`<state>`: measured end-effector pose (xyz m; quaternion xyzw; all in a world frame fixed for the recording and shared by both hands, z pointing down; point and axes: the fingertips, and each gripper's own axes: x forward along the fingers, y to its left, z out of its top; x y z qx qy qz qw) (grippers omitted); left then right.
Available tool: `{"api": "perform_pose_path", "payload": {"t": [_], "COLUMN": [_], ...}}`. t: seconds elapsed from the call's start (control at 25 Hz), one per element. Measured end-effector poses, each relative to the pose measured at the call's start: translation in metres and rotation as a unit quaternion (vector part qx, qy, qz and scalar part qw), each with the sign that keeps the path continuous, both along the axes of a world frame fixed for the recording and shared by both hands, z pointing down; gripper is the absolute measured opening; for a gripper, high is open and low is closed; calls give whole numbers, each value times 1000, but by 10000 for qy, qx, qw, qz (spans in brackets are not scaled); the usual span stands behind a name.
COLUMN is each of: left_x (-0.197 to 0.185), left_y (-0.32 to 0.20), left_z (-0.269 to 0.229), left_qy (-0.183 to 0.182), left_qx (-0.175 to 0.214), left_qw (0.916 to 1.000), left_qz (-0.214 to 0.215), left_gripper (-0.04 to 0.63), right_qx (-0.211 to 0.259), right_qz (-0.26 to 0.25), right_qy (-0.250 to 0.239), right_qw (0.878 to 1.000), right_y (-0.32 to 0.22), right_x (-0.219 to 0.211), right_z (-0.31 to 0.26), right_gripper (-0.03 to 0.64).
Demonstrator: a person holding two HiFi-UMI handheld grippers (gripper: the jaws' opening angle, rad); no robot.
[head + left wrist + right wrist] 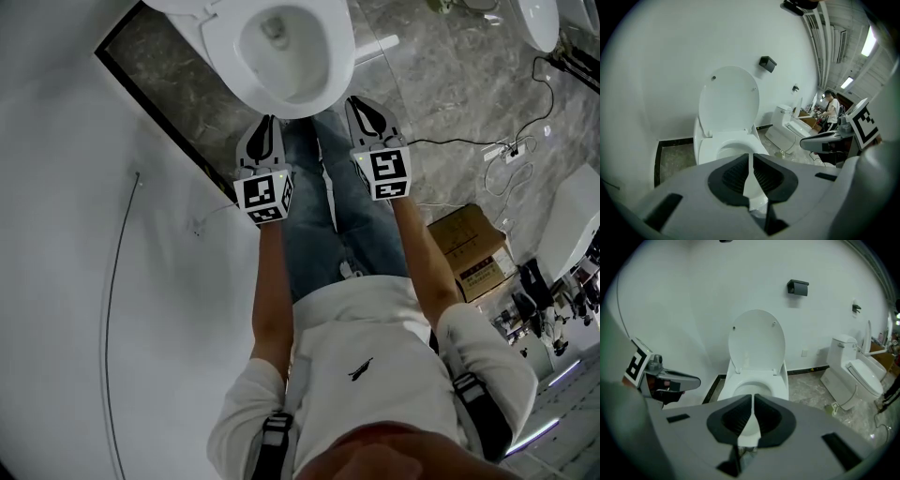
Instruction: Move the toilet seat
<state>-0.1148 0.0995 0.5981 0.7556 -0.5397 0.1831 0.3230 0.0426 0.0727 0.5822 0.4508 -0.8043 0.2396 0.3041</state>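
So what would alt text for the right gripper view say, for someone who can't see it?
A white toilet with its lid up stands against a white wall, seen over the shut, empty right tongs pointing at it. The left tongs poke in from the left; a second toilet sits at the right.

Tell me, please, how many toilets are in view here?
2: the near toilet directly ahead, its lid raised; a second toilet further to the right. Others may be hidden.

Head view looks steeply down; both gripper views face the toilet (281, 66).
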Motion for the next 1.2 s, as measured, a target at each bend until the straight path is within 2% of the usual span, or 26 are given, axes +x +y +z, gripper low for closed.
{"api": "perform_pose_path", "payload": {"t": [0.56,1.04,1.12,1.2], "left_x": [-1,-13,-14,-15], "left_y": [15,31,34,36], "left_z": [69,128,138,148], "left_qy": [25,69,49,30], "left_qx": [-496,-1062,-1177,-1298], "left_qw": [9987,9936,9922,9905], "left_qz": [-109,-386,-396,-443], "left_gripper": [35,37,61,133], "right_qx": [-500,-867,-962,-1075], "right_qz": [188,281,326,376], "right_qy": [154,334,365,387], "right_qw": [9985,9953,9942,9927], "right_y": [15,19,20,21], "right_x": [14,15,17,20], "right_z": [73,134,144,154], "right_gripper": [37,37,38,38]}}
